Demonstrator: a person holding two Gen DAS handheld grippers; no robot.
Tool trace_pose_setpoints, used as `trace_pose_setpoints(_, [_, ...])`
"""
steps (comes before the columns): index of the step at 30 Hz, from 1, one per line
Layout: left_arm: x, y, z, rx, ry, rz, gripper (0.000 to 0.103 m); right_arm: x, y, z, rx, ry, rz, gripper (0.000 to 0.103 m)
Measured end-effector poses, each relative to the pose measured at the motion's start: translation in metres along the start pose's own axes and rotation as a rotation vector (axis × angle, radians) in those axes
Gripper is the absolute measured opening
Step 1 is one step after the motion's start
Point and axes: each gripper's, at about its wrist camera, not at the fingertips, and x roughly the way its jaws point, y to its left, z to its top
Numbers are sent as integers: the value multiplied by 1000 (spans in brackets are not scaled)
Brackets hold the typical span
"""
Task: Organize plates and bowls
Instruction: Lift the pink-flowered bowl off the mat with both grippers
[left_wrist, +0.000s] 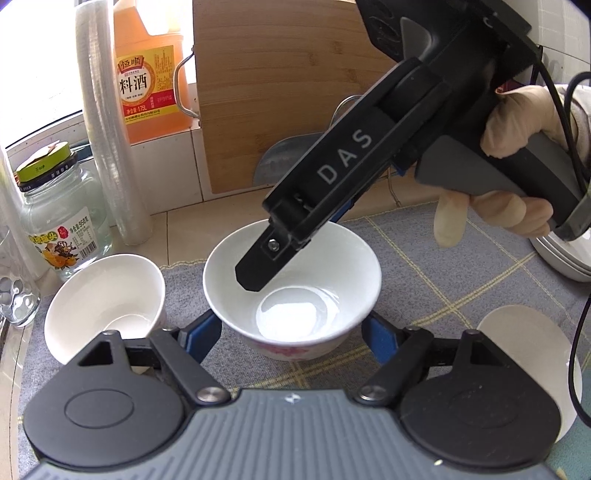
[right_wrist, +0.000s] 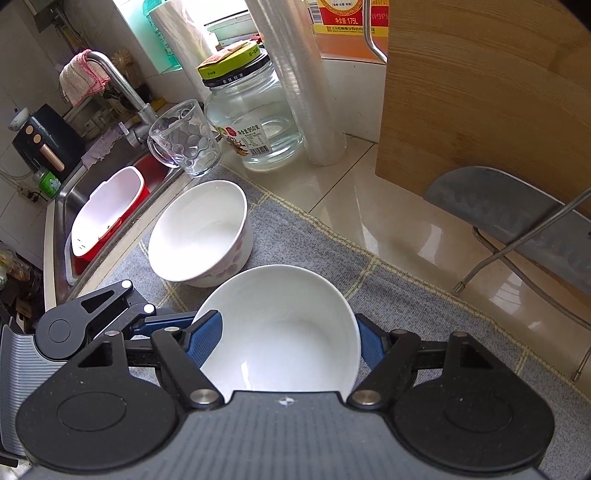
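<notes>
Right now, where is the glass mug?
In the right wrist view, the glass mug stands upper left, at the sink's edge, between the faucet and the yellow-lidded jar.

bowls (right_wrist: 284, 328) (right_wrist: 199, 232): white glazed ceramic, glossy, smooth. mat (right_wrist: 424, 317): grey woven cloth, matt, rough. board (right_wrist: 480, 92): pale wood, visible grain. jar (right_wrist: 251, 118) and mug (right_wrist: 184, 138): clear glass. counter (right_wrist: 369, 206): glossy tile. tap (right_wrist: 125, 88): dull metal.
</notes>
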Motion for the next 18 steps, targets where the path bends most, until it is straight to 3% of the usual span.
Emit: trace_pose_setpoints(18, [-55, -30, 5, 94, -15, -50, 82, -58, 30, -38, 28, -63, -3, 81])
